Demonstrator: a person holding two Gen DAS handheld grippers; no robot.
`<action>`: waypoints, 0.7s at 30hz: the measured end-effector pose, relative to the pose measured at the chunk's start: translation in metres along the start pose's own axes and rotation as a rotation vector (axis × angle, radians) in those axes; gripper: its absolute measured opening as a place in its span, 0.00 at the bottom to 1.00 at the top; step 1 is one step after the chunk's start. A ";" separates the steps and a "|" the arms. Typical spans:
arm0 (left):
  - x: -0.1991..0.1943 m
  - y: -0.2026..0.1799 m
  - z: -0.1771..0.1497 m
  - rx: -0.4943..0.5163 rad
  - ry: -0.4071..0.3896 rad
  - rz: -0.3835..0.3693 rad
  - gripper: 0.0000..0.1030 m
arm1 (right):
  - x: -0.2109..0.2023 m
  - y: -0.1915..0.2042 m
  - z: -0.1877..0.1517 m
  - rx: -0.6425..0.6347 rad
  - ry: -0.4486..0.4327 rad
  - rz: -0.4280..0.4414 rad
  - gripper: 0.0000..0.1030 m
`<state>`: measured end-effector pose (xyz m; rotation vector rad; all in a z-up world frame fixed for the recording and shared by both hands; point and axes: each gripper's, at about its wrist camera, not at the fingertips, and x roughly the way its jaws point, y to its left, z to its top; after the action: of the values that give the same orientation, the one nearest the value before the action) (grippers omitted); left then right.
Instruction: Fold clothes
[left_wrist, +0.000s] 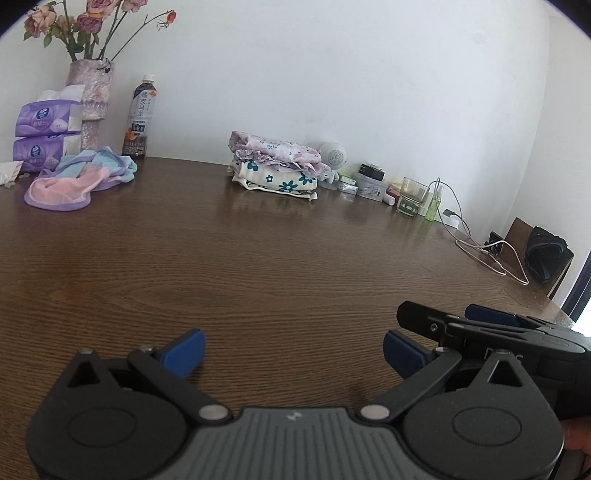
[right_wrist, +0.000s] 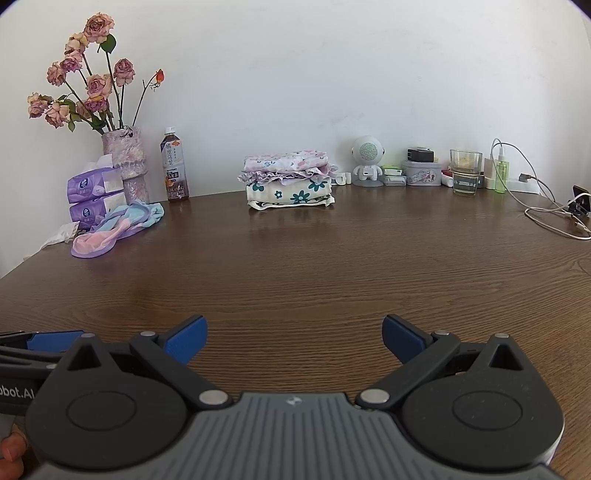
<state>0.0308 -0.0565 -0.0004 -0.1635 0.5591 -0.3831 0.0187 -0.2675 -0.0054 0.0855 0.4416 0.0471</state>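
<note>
The brown wooden surface (right_wrist: 295, 266) fills both views, bare through the middle. At its far edge, toward 12 o'clock from the right hand-held gripper (right_wrist: 294, 339), sits a stack of folded floral clothes (right_wrist: 290, 181), which looks finished. The piece not yet folded is the crumpled pink, lilac and blue garment (right_wrist: 116, 229), lying at about 10 o'clock from both tools, just in front of the purple tissue packs (right_wrist: 94, 195) and the vase of dried roses (right_wrist: 125, 162). Its long axis runs slantwise, from near-left up toward far-right. The left hand-held gripper (left_wrist: 293, 352) seems the nearer one, so it would likely reach first, up and leftward across the bare wood. Both tools hover low at the near edge, side by side, jaws spread wide and holding nothing
</note>
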 end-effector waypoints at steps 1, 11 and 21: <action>0.000 0.000 0.000 0.000 0.000 0.000 1.00 | 0.000 0.000 0.000 0.000 0.000 0.000 1.00; 0.000 0.000 0.000 0.000 0.000 -0.002 1.00 | -0.001 -0.001 -0.001 0.003 -0.003 0.001 1.00; 0.001 0.000 0.000 0.001 -0.004 -0.003 1.00 | -0.002 -0.002 0.000 0.004 -0.004 0.004 1.00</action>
<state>0.0310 -0.0569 -0.0009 -0.1638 0.5549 -0.3862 0.0168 -0.2692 -0.0051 0.0907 0.4372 0.0496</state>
